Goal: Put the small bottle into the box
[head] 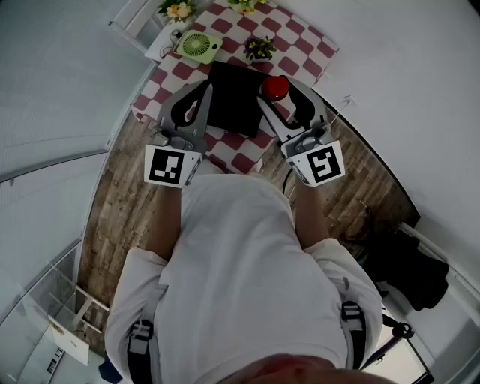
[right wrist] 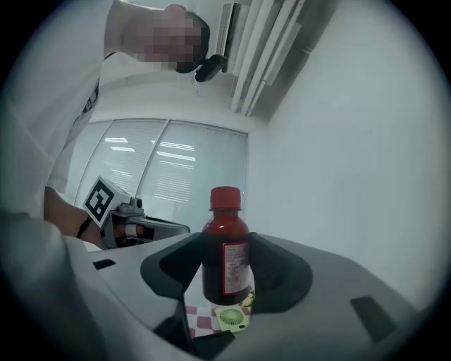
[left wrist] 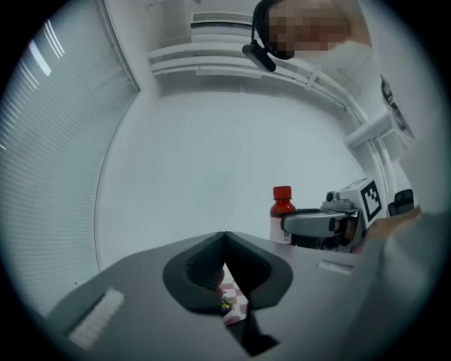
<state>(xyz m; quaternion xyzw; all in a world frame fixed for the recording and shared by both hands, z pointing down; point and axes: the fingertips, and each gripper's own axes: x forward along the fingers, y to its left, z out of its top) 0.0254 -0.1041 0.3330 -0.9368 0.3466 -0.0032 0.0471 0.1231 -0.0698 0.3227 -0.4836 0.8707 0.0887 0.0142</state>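
Note:
The small bottle [head: 275,88], dark red with a red cap and a white label, is upright between the jaws of my right gripper [head: 286,94], which is shut on it. It hangs in the air over the right edge of the black box [head: 234,103]. In the right gripper view the bottle [right wrist: 225,257] fills the gap between the dark pads. My left gripper [head: 193,101] hovers over the box's left edge, shut and empty, its tips [left wrist: 224,237] touching. From the left gripper view the bottle [left wrist: 282,213] and the right gripper [left wrist: 328,222] show at the right.
The box lies on a red-and-white checked tablecloth [head: 304,46]. Behind it stand a green round fan [head: 198,46], a small flower pot [head: 259,48] and another bunch of flowers [head: 177,10]. Wooden floor [head: 124,214] lies around the table, with dark gear [head: 409,270] at the right.

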